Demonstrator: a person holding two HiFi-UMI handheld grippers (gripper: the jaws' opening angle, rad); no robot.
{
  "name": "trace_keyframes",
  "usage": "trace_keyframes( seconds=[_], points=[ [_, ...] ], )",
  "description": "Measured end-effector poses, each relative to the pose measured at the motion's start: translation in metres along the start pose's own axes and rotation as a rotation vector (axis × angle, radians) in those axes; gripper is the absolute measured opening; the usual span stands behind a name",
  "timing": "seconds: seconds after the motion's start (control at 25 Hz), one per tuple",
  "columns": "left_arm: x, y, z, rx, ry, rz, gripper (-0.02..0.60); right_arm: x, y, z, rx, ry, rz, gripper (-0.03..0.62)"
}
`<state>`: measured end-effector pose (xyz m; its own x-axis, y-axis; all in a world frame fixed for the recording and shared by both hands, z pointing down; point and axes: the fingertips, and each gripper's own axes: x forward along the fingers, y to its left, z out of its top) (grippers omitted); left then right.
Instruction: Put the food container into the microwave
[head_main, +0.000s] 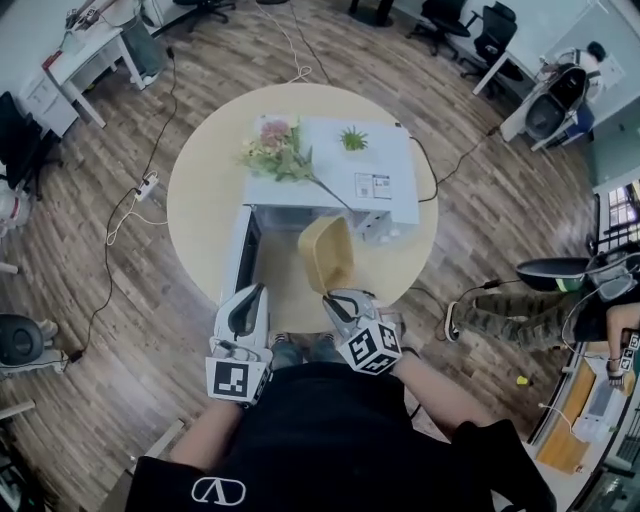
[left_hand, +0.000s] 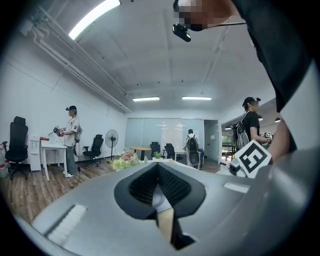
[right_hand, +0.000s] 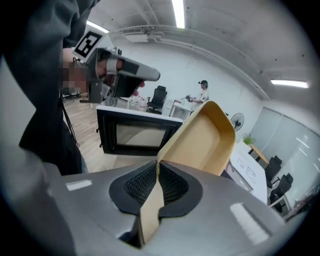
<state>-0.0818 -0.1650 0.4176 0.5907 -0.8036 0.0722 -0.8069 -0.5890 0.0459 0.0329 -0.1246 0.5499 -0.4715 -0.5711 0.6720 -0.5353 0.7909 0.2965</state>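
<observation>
In the head view a tan food container (head_main: 328, 254) is tilted on edge in front of the white microwave (head_main: 385, 185) on the round table (head_main: 200, 180). My right gripper (head_main: 338, 299) is shut on the container's near rim. The right gripper view has that rim pinched between the jaws of the right gripper (right_hand: 157, 172), with the container (right_hand: 205, 140) rising beyond. The microwave door (head_main: 238, 255) hangs open to the left, its dark window (right_hand: 135, 134) facing me. My left gripper (head_main: 246, 308) hovers near the door's front end, shut with nothing in it (left_hand: 159, 172).
A flower bunch (head_main: 275, 150) and a small green plant (head_main: 352, 138) lie on the microwave top. Cables (head_main: 150, 185) trail over the wooden floor. A seated person (head_main: 500, 312) is at the right, with office chairs (head_main: 490, 35) and desks (head_main: 85, 55) around the room.
</observation>
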Motion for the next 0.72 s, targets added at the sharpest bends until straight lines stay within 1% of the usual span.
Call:
trace_keyframes(
  seconds=[0.12, 0.2, 0.32, 0.4, 0.56, 0.64, 0.72],
  points=[
    [-0.002, 0.003, -0.012, -0.018, 0.004, 0.011, 0.0, 0.034, 0.009, -0.033, -0.042, 0.133, 0.077, 0.023],
    [-0.005, 0.006, -0.021, -0.027, 0.022, 0.026, 0.0, 0.056, 0.012, -0.056, -0.045, 0.217, 0.127, 0.023],
    [-0.011, 0.007, -0.034, -0.048, 0.067, 0.042, 0.0, 0.086, 0.004, -0.083, -0.052, 0.326, 0.165, 0.023],
    [-0.016, 0.007, -0.042, -0.057, 0.105, 0.048, 0.0, 0.103, -0.01, -0.093, -0.053, 0.379, 0.161, 0.023],
    [-0.026, 0.011, -0.056, -0.085, 0.144, 0.079, 0.0, 0.134, -0.045, -0.102, -0.061, 0.456, 0.123, 0.023],
    [-0.03, 0.015, -0.061, -0.1, 0.147, 0.102, 0.0, 0.147, -0.063, -0.107, -0.073, 0.498, 0.096, 0.023],
    [-0.032, 0.019, -0.061, -0.1, 0.122, 0.124, 0.0, 0.16, -0.079, -0.108, -0.079, 0.532, 0.073, 0.023]
  ],
)
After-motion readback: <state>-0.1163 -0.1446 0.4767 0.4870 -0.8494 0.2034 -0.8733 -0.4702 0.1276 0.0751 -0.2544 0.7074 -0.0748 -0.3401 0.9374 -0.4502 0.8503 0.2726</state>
